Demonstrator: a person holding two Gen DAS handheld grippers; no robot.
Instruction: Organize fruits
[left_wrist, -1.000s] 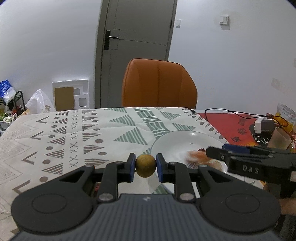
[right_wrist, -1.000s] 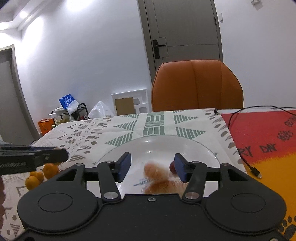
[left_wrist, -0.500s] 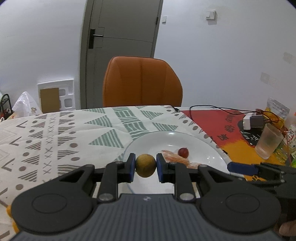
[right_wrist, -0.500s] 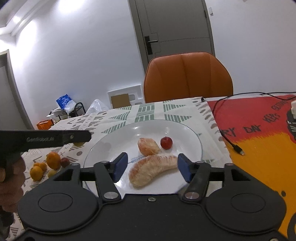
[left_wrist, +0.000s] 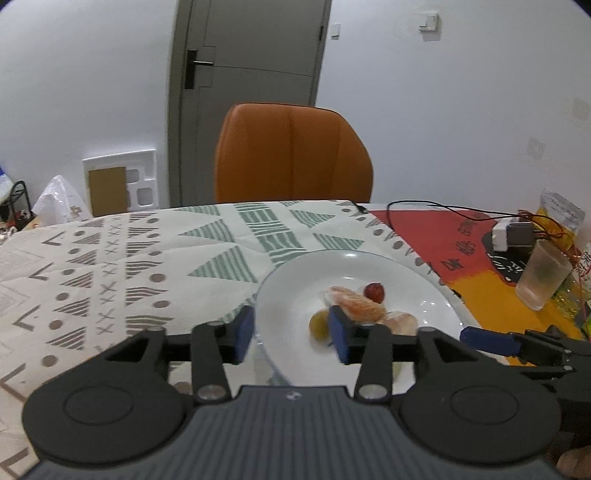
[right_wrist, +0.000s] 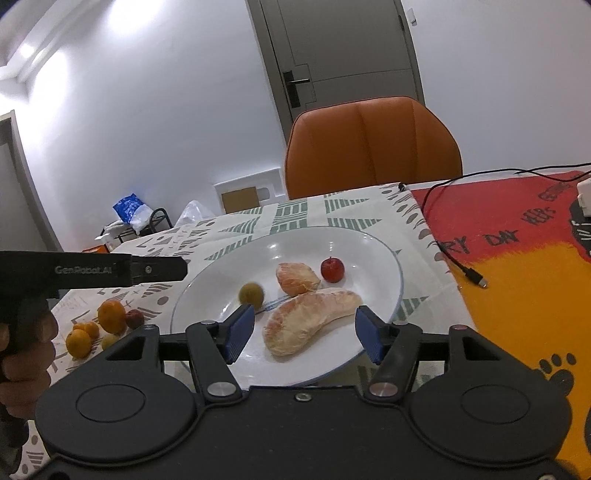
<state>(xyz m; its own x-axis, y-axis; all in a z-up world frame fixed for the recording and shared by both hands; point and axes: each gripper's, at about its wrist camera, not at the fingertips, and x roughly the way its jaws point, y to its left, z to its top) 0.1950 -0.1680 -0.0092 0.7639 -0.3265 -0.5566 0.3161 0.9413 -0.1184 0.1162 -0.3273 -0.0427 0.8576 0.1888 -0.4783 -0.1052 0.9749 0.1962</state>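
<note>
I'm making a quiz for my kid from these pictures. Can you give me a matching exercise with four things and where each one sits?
Things:
1. small red fruit
2. oranges
3. plastic cup
4. cable plug

Places:
A. on the patterned cloth, left of the plate
B. on the plate
C. on the red and yellow mat
D. far right, past the plate, in the left view

Pairs: 1-B, 2-A, 3-D, 4-C

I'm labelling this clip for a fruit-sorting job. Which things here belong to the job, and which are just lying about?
Job:
white plate
yellow-green fruit
red fruit
two peeled citrus segments
loose oranges on the cloth

Lying about:
orange chair
black cable
plastic cup
</note>
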